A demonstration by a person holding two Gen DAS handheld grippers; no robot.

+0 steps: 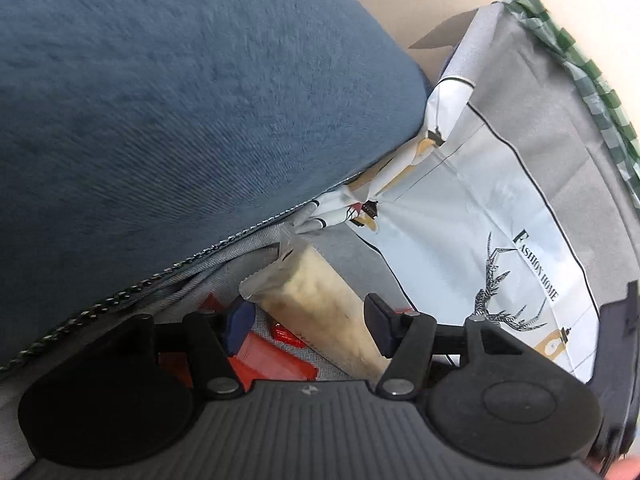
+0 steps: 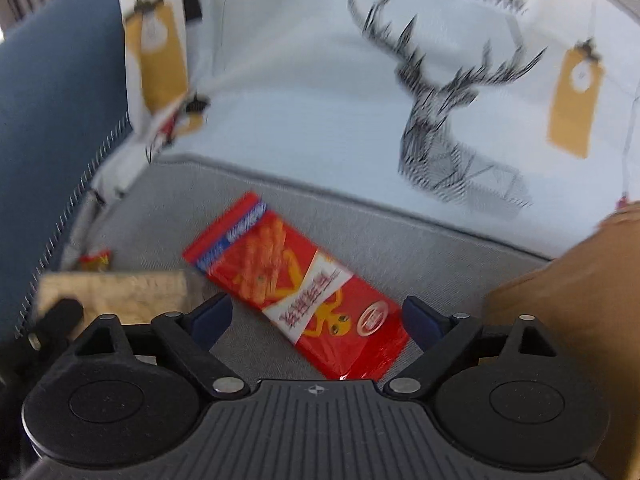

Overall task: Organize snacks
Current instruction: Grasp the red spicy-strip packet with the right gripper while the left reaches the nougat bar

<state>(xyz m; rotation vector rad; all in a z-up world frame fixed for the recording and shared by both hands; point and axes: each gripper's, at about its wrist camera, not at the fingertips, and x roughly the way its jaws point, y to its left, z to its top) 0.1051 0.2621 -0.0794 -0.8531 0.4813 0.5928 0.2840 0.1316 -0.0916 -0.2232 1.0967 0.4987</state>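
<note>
Both grippers reach into a fabric storage box printed with a deer. My left gripper stands open, and a pale snack pack in clear wrap lies between its fingers on the grey floor. A red snack packet lies beside that pack, partly hidden by the left finger. In the right wrist view the same red packet lies flat on the box floor. My right gripper is wide open just above it, one finger on either side, pads apart from it. The pale pack shows at the left.
A blue cushion presses against the box's left side. A small red wrapper lies in the box's left corner. Brown cardboard stands at the right. A green checked cloth lies beyond the box rim.
</note>
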